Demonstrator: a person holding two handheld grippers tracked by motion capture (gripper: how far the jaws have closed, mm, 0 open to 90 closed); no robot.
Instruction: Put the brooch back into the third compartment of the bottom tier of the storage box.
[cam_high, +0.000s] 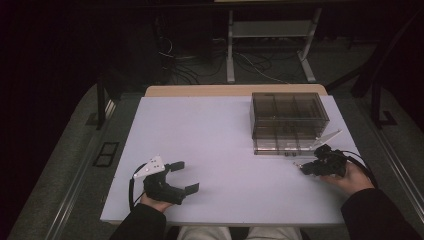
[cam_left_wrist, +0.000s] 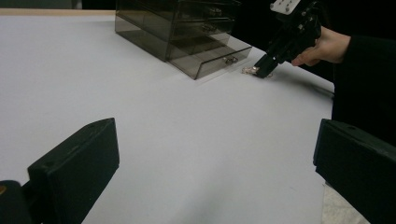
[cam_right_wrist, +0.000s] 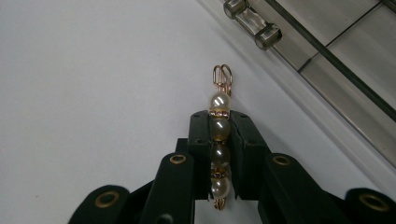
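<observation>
Right tongs clamp pearl clip; left tongs agape.

Bench: smooth matt white top, pale wood edge beyond.
Drawer box: glossy smoky see-through plastic, just ahead of the right tool.
Pearl clip: glossy cream beads, shiny rose-gold wire, between its pads.
Left tool: matt black plastic.

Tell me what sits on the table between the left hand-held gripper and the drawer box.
Nothing: in the high view, bare white table runs from the left hand-held gripper to the drawer box.
</observation>
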